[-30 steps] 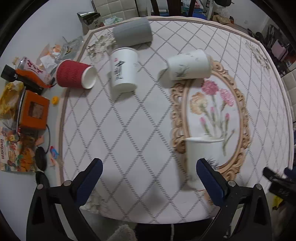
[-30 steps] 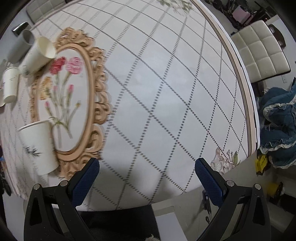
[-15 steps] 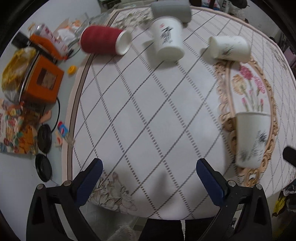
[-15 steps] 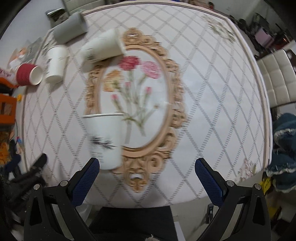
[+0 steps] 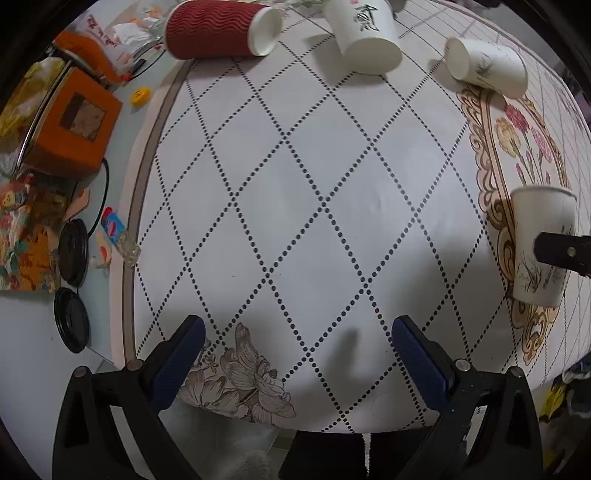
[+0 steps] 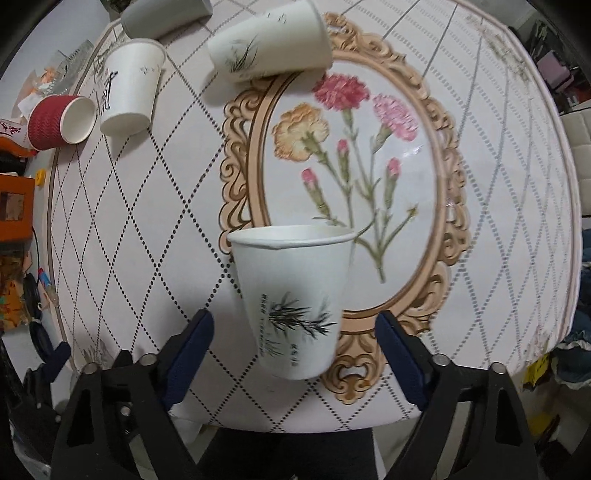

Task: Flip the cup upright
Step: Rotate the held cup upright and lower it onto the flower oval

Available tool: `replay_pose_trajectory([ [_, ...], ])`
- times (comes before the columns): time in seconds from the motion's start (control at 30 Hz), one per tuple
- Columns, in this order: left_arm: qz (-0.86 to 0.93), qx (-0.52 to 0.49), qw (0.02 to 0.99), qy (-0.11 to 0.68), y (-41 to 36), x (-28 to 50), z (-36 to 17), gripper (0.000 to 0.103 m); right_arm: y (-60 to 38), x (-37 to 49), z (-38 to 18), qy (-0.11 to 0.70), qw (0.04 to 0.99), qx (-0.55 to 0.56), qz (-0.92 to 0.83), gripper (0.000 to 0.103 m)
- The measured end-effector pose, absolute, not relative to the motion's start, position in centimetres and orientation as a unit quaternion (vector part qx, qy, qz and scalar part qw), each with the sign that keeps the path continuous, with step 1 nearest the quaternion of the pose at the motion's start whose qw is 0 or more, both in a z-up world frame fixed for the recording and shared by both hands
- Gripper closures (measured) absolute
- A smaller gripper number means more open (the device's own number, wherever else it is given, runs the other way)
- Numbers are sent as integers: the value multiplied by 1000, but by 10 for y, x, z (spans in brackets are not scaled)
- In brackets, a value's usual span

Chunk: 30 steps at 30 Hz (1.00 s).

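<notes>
A white paper cup with a bamboo print [image 6: 295, 299] stands upright on the near edge of the flowered table; it also shows in the left wrist view [image 5: 541, 243]. My right gripper [image 6: 295, 328] is open, its fingers on either side of this cup and apart from it. My left gripper [image 5: 297, 336] is open and empty over the table's near left part. Three cups lie on their sides at the far end: a red ribbed cup [image 5: 218, 29], a white printed cup [image 5: 365, 33] and a white cup [image 5: 487, 68]. A grey cup [image 6: 162, 16] lies beyond them.
An orange box [image 5: 70, 122], black lids [image 5: 72, 317], a small bottle [image 5: 118, 236] and papers lie on the floor left of the table. A padded chair [image 6: 585, 155] stands at the right. The table edge [image 5: 295, 424] runs just in front of both grippers.
My right gripper has moved in toward the upright cup, which now sits between its fingers. My left gripper has swung left and lower, so the cup slid to its right edge.
</notes>
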<state>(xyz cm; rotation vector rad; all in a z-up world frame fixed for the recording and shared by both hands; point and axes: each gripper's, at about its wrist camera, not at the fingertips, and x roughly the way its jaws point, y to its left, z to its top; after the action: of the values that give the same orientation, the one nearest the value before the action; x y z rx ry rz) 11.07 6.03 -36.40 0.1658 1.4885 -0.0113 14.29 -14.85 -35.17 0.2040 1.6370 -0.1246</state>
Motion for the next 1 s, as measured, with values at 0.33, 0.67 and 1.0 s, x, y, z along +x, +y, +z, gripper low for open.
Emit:
replay_pose_trajectory([
  [0.33, -20, 72, 730, 680, 50, 114, -367, 0, -149, 137, -353, 709, 693, 121, -45, 44],
  [0.67, -22, 38, 711, 702, 38, 149, -368, 0, -173, 138, -322, 627, 764, 139, -59, 45],
  [1.0, -7, 23, 714, 700, 31, 204, -384, 0, -169, 163, -323, 480, 870, 89, -72, 45],
])
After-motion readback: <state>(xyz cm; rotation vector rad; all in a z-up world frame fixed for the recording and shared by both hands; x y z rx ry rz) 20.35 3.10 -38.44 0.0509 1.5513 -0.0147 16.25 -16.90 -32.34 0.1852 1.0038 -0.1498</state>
